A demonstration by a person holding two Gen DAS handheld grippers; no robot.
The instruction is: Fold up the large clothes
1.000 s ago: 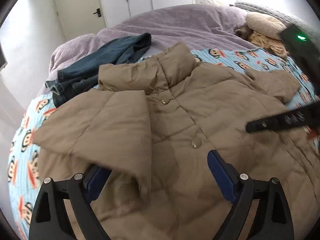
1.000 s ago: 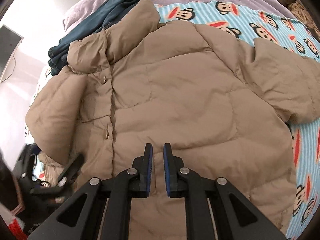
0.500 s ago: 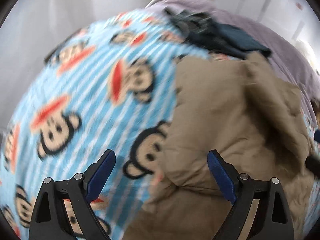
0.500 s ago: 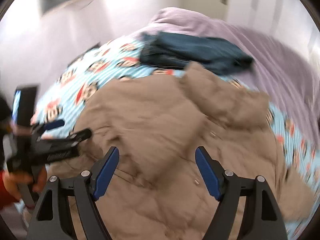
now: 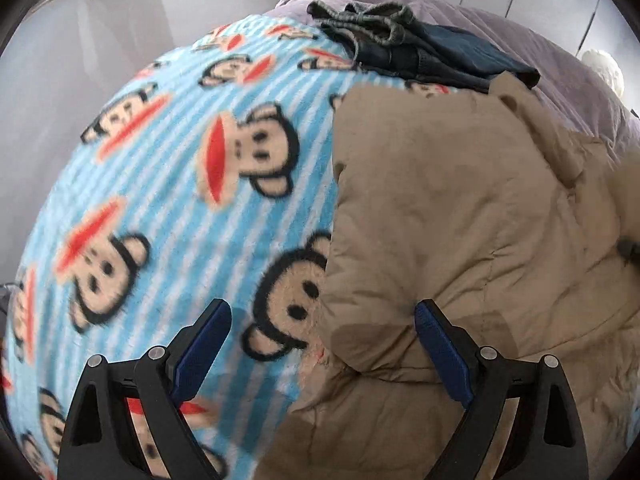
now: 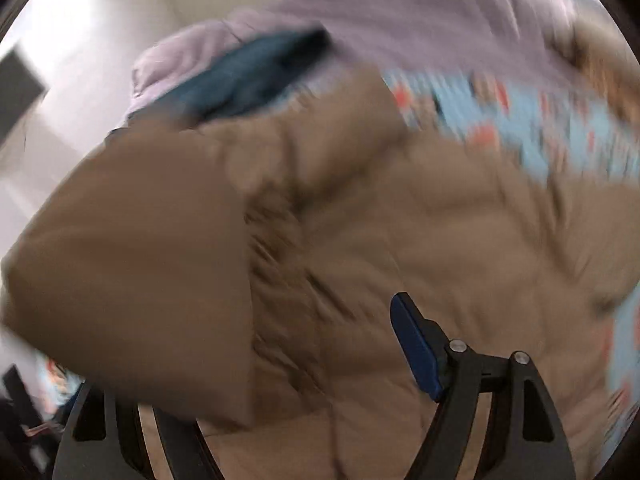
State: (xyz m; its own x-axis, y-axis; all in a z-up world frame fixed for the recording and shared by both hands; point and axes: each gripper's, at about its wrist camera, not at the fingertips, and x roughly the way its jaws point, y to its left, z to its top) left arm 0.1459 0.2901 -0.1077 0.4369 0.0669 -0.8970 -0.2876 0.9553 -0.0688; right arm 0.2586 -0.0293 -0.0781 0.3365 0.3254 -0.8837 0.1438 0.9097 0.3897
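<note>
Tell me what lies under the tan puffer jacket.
The tan puffer jacket lies on a blue striped monkey-print blanket, which shows along its edge. Whatever is beneath the jacket's middle is covered.

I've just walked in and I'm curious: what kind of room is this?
Most likely a bedroom. A jacket lies on a bed spread with a monkey-print blanket, beside a purple duvet and folded jeans.

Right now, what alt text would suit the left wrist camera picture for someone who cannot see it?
A tan puffer jacket lies on a blue monkey-print blanket, its edge between the open left gripper. Folded jeans rest beyond, on a lilac cover.
</note>
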